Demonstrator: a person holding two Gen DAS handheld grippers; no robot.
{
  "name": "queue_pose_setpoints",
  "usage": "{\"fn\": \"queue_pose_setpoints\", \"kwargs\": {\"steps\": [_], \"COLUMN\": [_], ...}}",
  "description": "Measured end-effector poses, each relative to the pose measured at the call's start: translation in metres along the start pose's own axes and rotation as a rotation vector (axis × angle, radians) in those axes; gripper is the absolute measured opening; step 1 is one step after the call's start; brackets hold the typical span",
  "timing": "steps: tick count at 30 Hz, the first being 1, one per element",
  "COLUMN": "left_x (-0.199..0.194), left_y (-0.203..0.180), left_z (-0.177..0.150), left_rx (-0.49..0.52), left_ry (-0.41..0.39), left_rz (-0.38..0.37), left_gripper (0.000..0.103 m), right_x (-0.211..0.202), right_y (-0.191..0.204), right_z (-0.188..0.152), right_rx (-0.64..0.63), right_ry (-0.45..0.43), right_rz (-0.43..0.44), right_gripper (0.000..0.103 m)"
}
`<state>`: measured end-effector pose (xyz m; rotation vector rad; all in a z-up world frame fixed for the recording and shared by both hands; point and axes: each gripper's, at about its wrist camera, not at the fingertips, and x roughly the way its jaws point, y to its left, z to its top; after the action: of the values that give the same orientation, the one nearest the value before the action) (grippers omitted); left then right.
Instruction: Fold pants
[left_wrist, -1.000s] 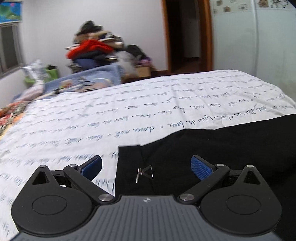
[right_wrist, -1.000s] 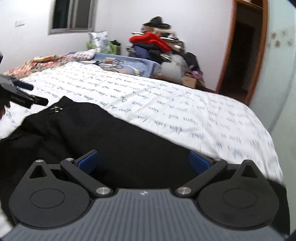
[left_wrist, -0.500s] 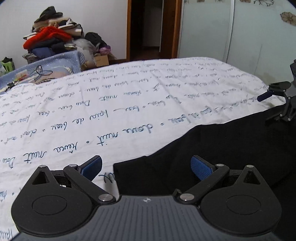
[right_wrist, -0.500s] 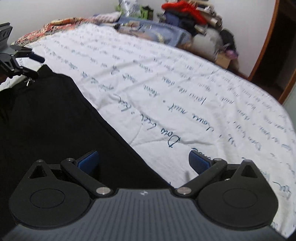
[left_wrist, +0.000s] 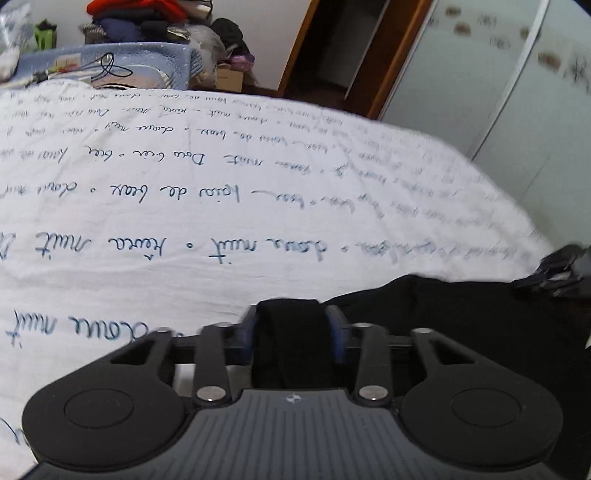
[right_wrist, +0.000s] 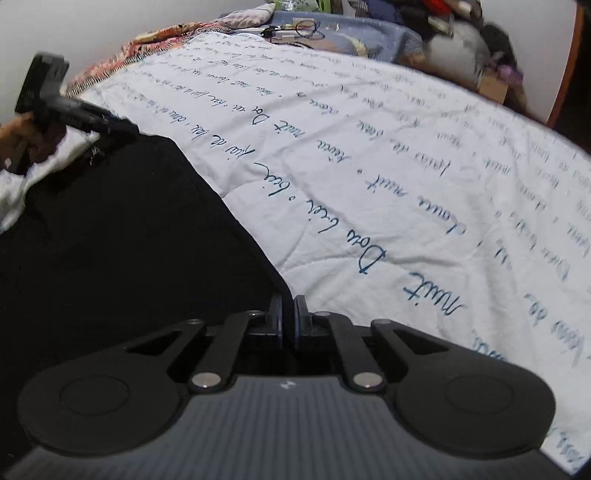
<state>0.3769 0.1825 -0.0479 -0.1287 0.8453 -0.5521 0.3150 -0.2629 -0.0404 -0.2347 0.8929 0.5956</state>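
Pinched in the left claw (left_wrist: 290, 332): a thick bunched fold of the black pants (left_wrist: 461, 317), soft and matte, at their edge. Pressed nearly together on a thin pants hem: the right claw (right_wrist: 289, 317). One pair, spread flat on the bed (right_wrist: 388, 221), its white quilted cover script-printed, wide bare room beyond toward a clothes pile (left_wrist: 147, 18)

Pants (right_wrist: 122, 236): one pair, plain black fabric, spread mostly flat on the white bed sheet (right_wrist: 406, 206) printed with blue handwriting. Far edge ran in a straight diagonal line across the sheet. One bunched fold stood pinched in the left gripper (left_wrist: 291, 328); the edge corner was clamped in the right gripper (right_wrist: 288, 317).
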Motion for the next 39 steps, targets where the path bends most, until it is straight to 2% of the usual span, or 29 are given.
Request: {"fn": "queue_pose_setpoints", "kwargs": {"steps": [3,5,9,11,14,17,23,29,34,39], "left_x": [-0.004,-0.004,-0.006,0.001,-0.006,-0.026,-0.085,-0.137,-0.172,-0.175], "left_y": [-0.016,-0.026,-0.037,-0.040,-0.056,-0.066,-0.083,-0.101,-0.106,-0.107], "left_z": [-0.002,-0.001,0.006,0.008,0.000,-0.004,-0.030,-0.095,-0.157,-0.198], "left_rx": [0.075,0.109,0.138,0.168,0.231,0.263,0.257,0.223,0.153,0.118], "left_ry": [-0.026,-0.048,-0.134,-0.108,-0.125,-0.164,-0.250,-0.272,-0.276,-0.187], "left_rz": [0.032,0.060,0.110,0.158,0.182,0.186,0.158,0.139,0.136,0.162], "left_gripper": [0.022,0.018,0.018,0.018,0.017,0.017,0.016,0.015,0.015,0.015], "right_x": [-0.007,-0.010,-0.011,-0.008,-0.002,-0.014,-0.065,-0.110,-0.133,-0.129], "right_y": [0.019,0.032,0.051,0.054,0.062,0.082,0.139,0.210,0.260,0.294], "right_z": [0.003,0.008,0.020,0.024,0.023,0.014,-0.019,-0.078,-0.128,-0.167], "right_rx": [-0.054,-0.111,-0.221,-0.245,-0.259,-0.300,-0.373,-0.440,-0.445,-0.452], "right_ry": [-0.046,-0.085,-0.167,-0.200,-0.206,-0.255,-0.367,-0.415,-0.393,-0.320], "right_rz": [-0.111,-0.229,-0.451,-0.542,-0.591,-0.656,-0.721,-0.697,-0.620,-0.550], "right_gripper": [0.005,0.005,0.005,0.004,0.004,0.004,0.004,0.004,0.004,0.004]}}
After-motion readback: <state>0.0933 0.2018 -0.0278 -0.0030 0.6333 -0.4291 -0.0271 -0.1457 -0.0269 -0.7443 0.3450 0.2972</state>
